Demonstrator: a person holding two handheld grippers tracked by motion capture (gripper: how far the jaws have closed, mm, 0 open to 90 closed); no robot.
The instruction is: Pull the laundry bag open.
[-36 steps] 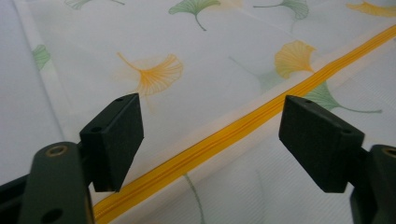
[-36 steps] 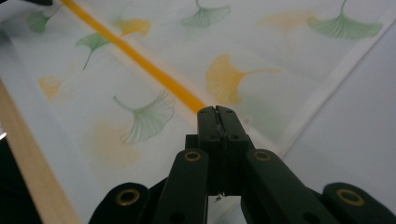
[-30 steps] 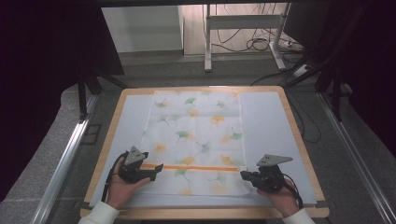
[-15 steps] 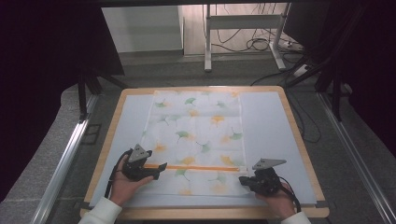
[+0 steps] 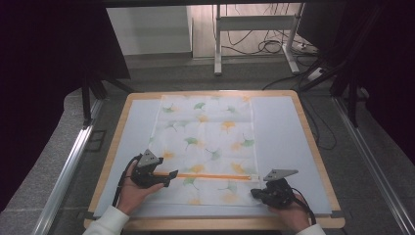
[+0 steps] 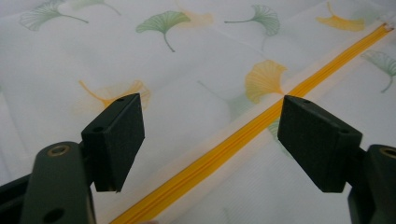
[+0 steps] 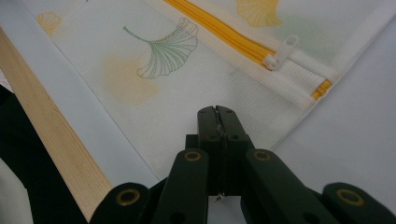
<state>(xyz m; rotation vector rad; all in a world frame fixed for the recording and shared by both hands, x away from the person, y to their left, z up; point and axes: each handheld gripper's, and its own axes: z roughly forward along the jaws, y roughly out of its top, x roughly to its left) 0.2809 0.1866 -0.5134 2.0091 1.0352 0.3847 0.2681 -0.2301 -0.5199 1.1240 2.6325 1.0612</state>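
Observation:
A white mesh bag (image 5: pixel 205 137) printed with ginkgo leaves lies flat on the table, its orange zipper (image 5: pixel 215 176) running across near the front. My left gripper (image 5: pixel 169 177) hovers at the zipper's left end. Its jaws stand wide open, one on each side of the orange zipper (image 6: pixel 243 135), and my left gripper (image 6: pixel 210 140) touches nothing. My right gripper (image 5: pixel 254 193) is by the bag's near right corner. In the right gripper view my right gripper (image 7: pixel 217 114) is shut over the bag's edge, with nothing visibly between its jaws. The white zipper pull (image 7: pixel 282 51) lies just beyond it.
The bag rests on a pale blue mat (image 5: pixel 284 132) inside a wooden table rim (image 5: pixel 113 152). The wooden rim (image 7: pixel 51 140) runs close beside my right gripper. Beyond the table are desk legs, cables (image 5: pixel 264 46) and dark panels at both sides.
My right gripper has drifted slightly toward the near edge. The left gripper has barely moved, and the bag lies as before.

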